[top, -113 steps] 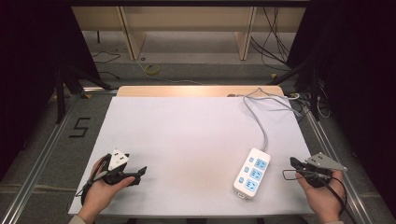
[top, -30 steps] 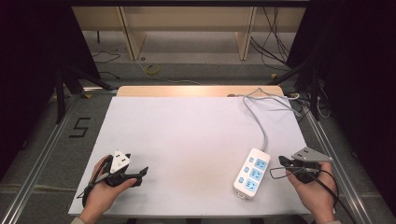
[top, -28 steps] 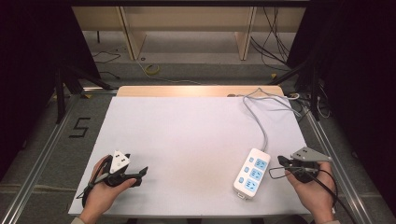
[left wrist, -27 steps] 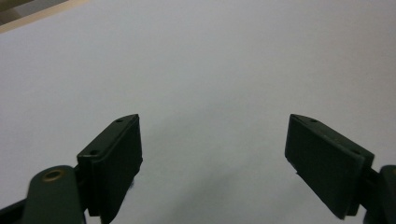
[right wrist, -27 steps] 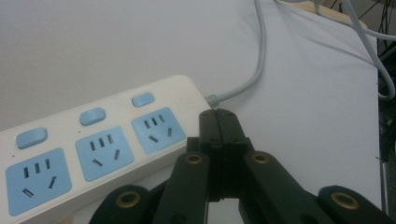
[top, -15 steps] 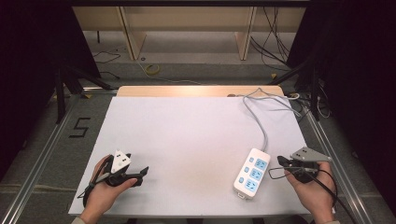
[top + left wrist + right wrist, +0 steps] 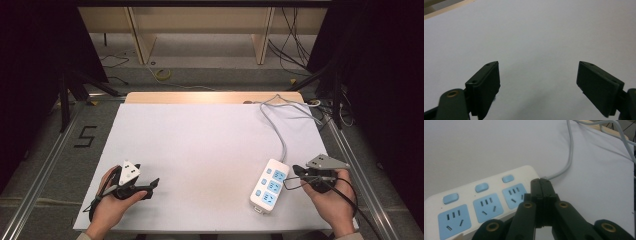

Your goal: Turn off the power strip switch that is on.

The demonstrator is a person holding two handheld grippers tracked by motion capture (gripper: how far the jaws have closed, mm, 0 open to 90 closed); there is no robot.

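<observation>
A: Where did we have the white plastic power strip with 3 blue sockets [image 7: 269, 186]?

B: At 4 o'clock on the white table [image 7: 200, 150]. Our right gripper [image 7: 541, 185], jaws together, aimed at its switches, probably to press 1.

A: And the left gripper [image 7: 537, 82]?

B: Jaws apart, idle at 8 o'clock.

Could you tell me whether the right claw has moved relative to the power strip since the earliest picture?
Yes. The right claw has shifted left, closer to the white power strip with blue sockets.
</observation>
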